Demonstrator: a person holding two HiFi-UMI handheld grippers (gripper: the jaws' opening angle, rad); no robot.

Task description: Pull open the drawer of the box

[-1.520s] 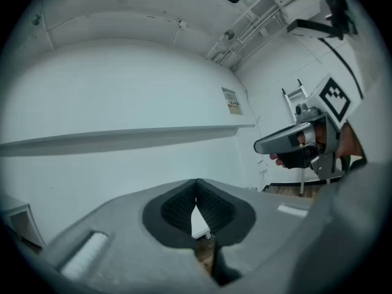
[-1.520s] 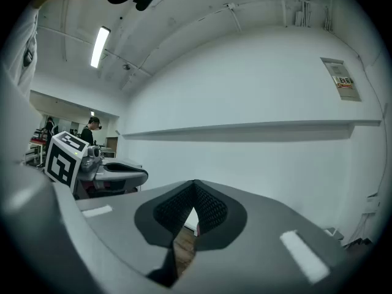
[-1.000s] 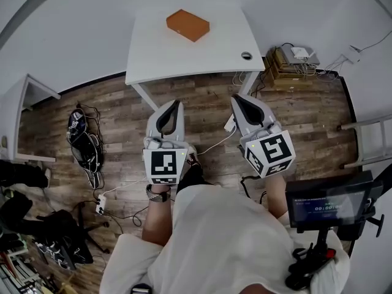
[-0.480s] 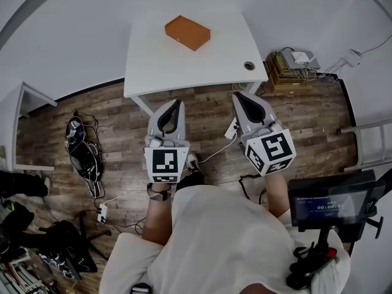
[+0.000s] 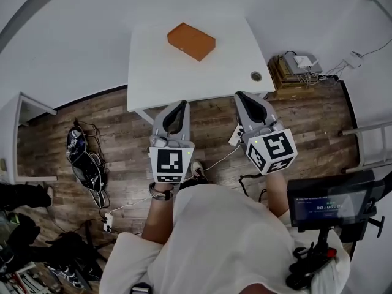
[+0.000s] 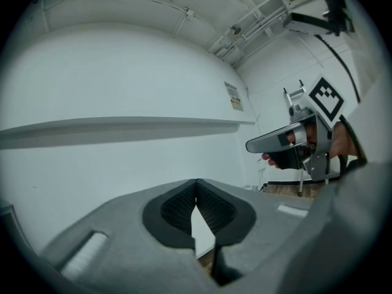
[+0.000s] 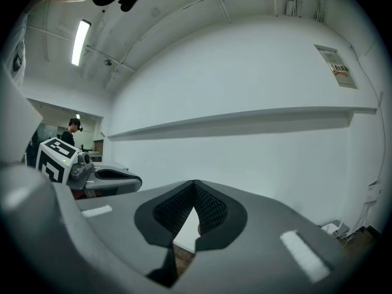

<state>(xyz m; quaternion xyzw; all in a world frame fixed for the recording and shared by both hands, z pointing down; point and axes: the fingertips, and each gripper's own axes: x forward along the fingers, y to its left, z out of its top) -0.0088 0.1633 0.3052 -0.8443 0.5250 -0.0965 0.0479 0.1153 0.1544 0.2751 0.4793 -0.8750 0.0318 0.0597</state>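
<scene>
An orange box [image 5: 192, 41] lies on the far half of a white desk [image 5: 153, 72], turned at a slant to the desk's edges. Its drawer cannot be made out from the head view; the box reads as one closed block.

The person holds both tools low, at the near edge of the desk, over a wooden floor [image 5: 318, 115]. The left tool [image 5: 182, 104] points toward the desk with its jaws pressed together, tips touching, nothing between them. The right tool [image 5: 240, 95] is closed the same way and also holds nothing.

The box sits well apart from both tools, farther across the desk. It is roughly straight ahead of the left tool, and ahead and to the left of the right tool. Neither tool touches the box.

A round cable hole [image 5: 256, 76] marks the desk's near right corner, just beyond the right tool's tips.
</scene>
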